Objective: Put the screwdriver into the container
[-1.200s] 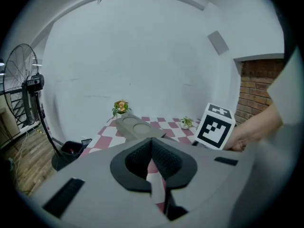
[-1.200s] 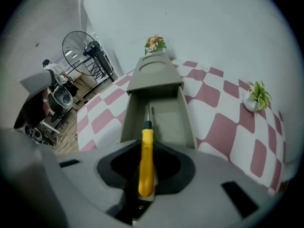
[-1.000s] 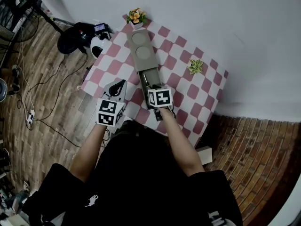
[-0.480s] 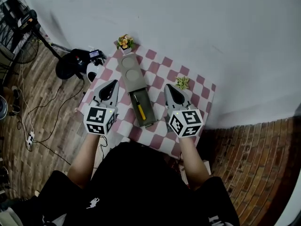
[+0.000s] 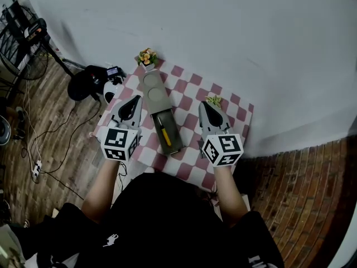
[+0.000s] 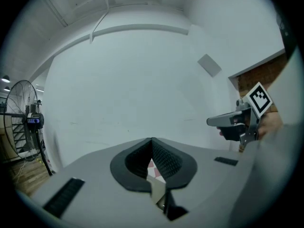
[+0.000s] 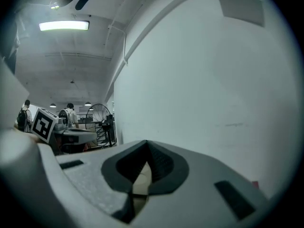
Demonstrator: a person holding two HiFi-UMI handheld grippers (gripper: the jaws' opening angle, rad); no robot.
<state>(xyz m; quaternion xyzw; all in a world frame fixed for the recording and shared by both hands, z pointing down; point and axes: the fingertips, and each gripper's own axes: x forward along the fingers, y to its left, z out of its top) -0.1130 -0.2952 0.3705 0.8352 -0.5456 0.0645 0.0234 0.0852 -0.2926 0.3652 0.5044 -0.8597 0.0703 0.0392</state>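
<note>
In the head view a yellow-handled screwdriver (image 5: 165, 135) lies lengthwise inside the open end of the long grey container (image 5: 154, 94) on the checkered table (image 5: 187, 169). My left gripper (image 5: 135, 101) hovers left of the container, shut and empty. To the container's right, my right gripper (image 5: 207, 106) is also shut with nothing in it. Both point away from me toward the white wall. In the left gripper view the dark jaws (image 6: 152, 145) meet, and the right gripper (image 6: 236, 123) shows off to the right. The right gripper view shows its own jaws (image 7: 146, 148) closed.
An orange flower pot (image 5: 146, 56) stands at the table's far corner and a small green plant (image 5: 213, 100) by the right gripper. A black bag (image 5: 87, 80) and cables lie on the floor at left. Two people (image 7: 70, 114) and a fan (image 7: 99, 120) stand far off.
The right gripper was over the container's open end; it has drawn back to the right and shut empty. The screwdriver now lies in the container. The left gripper barely moved.
</note>
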